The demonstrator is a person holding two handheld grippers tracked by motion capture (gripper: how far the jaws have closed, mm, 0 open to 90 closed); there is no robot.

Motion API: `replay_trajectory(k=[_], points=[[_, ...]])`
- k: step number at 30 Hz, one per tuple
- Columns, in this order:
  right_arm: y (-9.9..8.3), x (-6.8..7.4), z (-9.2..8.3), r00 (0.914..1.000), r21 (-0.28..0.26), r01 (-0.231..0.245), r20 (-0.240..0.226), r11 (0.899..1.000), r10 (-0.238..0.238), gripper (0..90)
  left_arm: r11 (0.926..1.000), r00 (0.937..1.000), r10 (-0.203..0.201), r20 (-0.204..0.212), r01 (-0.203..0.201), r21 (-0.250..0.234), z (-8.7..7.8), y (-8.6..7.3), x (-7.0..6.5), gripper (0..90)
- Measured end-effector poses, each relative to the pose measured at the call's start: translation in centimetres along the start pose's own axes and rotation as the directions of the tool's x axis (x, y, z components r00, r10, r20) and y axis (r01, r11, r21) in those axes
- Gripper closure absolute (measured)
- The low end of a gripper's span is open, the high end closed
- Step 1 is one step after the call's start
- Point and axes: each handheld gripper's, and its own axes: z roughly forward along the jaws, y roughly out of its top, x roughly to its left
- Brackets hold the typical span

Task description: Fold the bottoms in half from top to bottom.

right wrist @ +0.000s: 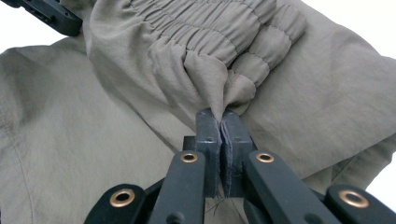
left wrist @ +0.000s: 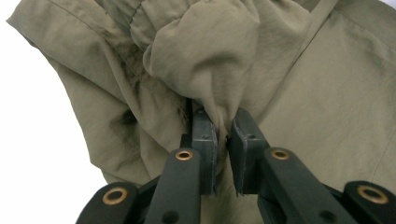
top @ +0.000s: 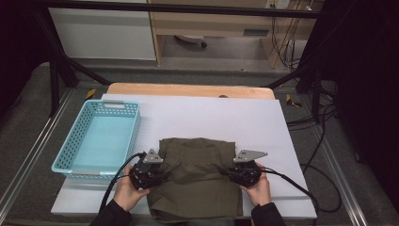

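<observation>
An olive-green garment (top: 195,183) with a gathered elastic waistband lies on the white table cover near the front edge. My left gripper (top: 161,175) is at its left side, and its jaws are shut on a pinched fold of the cloth (left wrist: 205,60). In the left gripper view the left gripper (left wrist: 223,128) has fabric squeezed between its pads. My right gripper (top: 227,173) is at the garment's right side. In the right gripper view the right gripper (right wrist: 220,119) is shut on the bunched waistband (right wrist: 219,37). A hand holds each gripper.
A light-blue perforated basket (top: 70,165) stands at the left of the table, close to the left gripper. The white cover (top: 211,117) stretches behind the garment. The other gripper's black tip (right wrist: 46,16) shows at the top left of the right gripper view.
</observation>
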Motion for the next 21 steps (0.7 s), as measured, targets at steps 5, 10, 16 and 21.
replay_trajectory(k=[5, 10, 16, 21], points=[[-0.5, 0.1, 0.1, 0.9999, -0.011, -0.007, 0.009, 1.0, 0.007, 87.8, 1.0, 1.0, -0.002, 0.004, 0.002, 0.001, 0.2, -0.2, 0.0, 79.9], [-0.6, 0.1, 0.1, 0.9998, -0.01, -0.007, 0.016, 1.0, 0.007, 87.8, 1.0, 1.0, -0.008, -0.004, 0.008, 0.002, -0.1, -0.2, 0.2, 74.1], [-0.7, 0.2, 0.2, 0.9998, 0.0, -0.004, 0.021, 1.0, 0.004, 87.8, 0.9987, 0.999, -0.043, -0.011, 0.042, -0.03, -2.0, 0.0, 0.9, 63.1], [-0.8, 0.2, 0.3, 0.9998, -0.001, -0.002, 0.022, 1.0, 0.002, 87.9, 0.9922, 0.995, -0.095, -0.031, 0.092, -0.084, -3.3, 0.3, 1.7, 70.0]])
